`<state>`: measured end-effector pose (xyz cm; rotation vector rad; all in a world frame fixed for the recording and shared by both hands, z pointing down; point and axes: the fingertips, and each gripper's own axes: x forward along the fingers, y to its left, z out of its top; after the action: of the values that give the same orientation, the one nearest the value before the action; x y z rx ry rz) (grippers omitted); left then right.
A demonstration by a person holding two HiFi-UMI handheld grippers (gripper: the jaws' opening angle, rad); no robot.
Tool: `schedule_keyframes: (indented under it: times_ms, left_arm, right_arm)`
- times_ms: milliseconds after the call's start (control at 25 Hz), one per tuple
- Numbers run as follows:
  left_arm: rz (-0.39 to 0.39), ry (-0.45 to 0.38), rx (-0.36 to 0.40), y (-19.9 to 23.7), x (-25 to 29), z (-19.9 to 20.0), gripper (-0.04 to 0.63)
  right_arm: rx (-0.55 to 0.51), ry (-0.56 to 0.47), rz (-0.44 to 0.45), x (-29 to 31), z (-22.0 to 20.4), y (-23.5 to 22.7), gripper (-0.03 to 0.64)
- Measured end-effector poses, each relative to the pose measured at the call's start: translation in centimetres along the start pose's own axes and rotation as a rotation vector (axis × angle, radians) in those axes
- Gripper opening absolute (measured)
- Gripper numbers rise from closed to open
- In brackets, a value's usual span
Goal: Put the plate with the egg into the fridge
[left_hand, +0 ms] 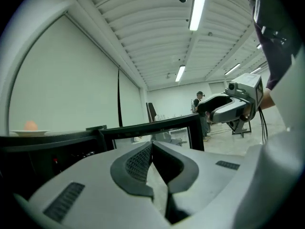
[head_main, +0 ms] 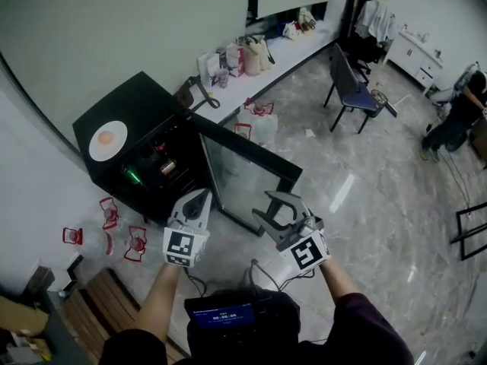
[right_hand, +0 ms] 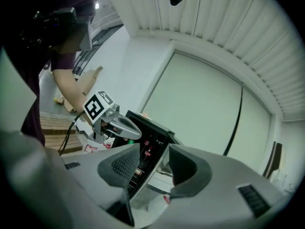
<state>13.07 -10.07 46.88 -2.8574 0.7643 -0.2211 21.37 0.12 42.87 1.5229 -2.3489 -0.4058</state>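
We stand over the black fridge [head_main: 148, 111], its glass door [head_main: 245, 175] swung wide toward us, with the job not yet begun. The white plate [head_main: 107, 141] carrying the egg [head_main: 106, 137] lies flat on the fridge's top, at the left edge and well apart from both tools.

The left gripper [head_main: 199, 201] hangs in front of the open compartment with its fingers [left_hand: 136, 163] pressed together on nothing. The right gripper [head_main: 275, 210] hovers just beside the door's outer edge, its fingers [right_hand: 119, 163] spread and empty, with only the fridge's interior showing through the gap.

From the left gripper view, the plate [left_hand: 29, 132] sits off to the left on the fridge's top, the egg [left_hand: 31, 125] a small orange dome on it. In the head view it lies up and to the left of both tools.

We judge the left gripper the nearer of the two, with no door in its way, while the right one has the open door between it and the plate. Being round, the plate offers no long axis, only its rim, and the near rim faces us. The left fingers would have to part before they could take it.
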Motion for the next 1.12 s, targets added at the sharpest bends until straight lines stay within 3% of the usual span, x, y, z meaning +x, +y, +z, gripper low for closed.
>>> schedule_keyframes:
  times_ms: [240,400,640,800,1000,1120]
  left_arm:
    - [0.139,0.015,0.061,4.6,-4.9,0.3,0.011]
    - [0.241,0.03,0.071,9.0,-8.6,-0.4,0.011]
    - [0.38,0.051,0.08,16.6,-13.6,-1.5,0.011]
    - [0.398,0.069,0.1,20.5,-16.4,-2.2,0.011]
    - [0.404,0.093,0.158,24.4,-18.1,-2.3,0.012]
    - [0.415,0.102,0.14,27.1,-18.5,-2.7,0.019]
  right_arm:
    - [-0.089,-0.039,0.218,7.5,2.0,3.9,0.199]
    - [-0.076,-0.074,0.346,12.9,4.4,5.9,0.2]
    - [-0.137,-0.087,0.465,21.0,7.8,6.7,0.2]
    - [-0.253,-0.061,0.51,26.9,9.2,6.3,0.201]
    - [-0.265,0.031,0.596,33.7,9.6,4.7,0.201]
    - [-0.399,0.088,0.656,37.4,8.9,4.2,0.202]
